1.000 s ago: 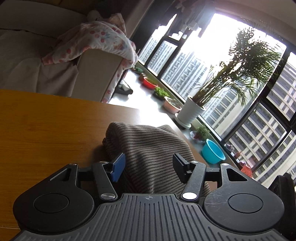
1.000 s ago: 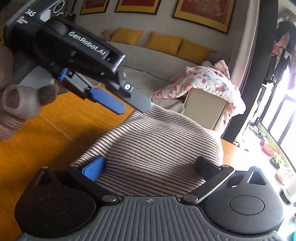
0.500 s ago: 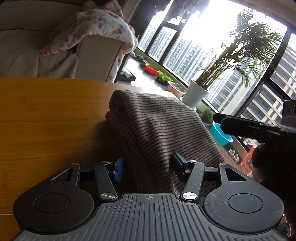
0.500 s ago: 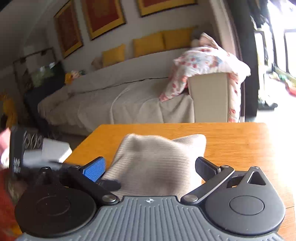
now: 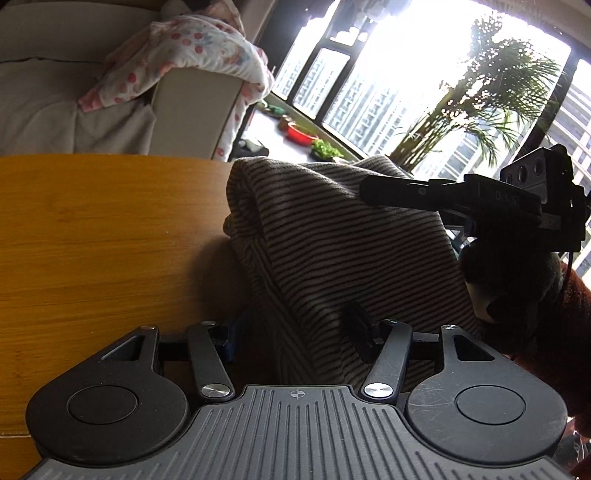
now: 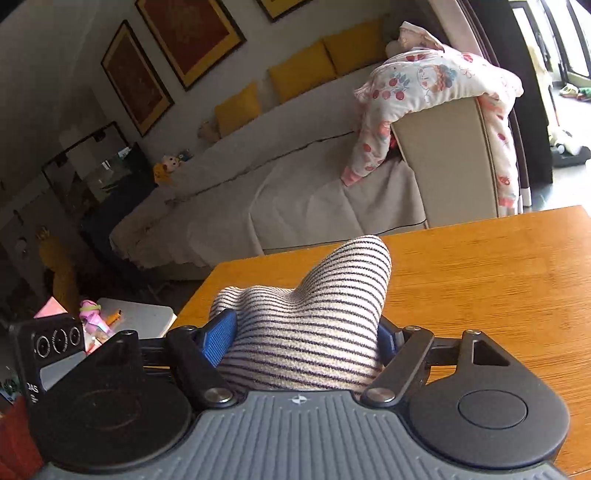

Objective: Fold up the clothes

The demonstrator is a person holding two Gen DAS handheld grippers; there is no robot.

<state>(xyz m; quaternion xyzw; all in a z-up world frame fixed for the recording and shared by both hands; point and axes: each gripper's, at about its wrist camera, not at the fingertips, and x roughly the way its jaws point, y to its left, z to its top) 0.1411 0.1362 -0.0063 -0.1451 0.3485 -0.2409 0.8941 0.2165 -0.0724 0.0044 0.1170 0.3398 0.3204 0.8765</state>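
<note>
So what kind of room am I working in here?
Most likely a home living room: a long sofa with yellow cushions, framed pictures, and a wooden table bearing the striped garment.
</note>
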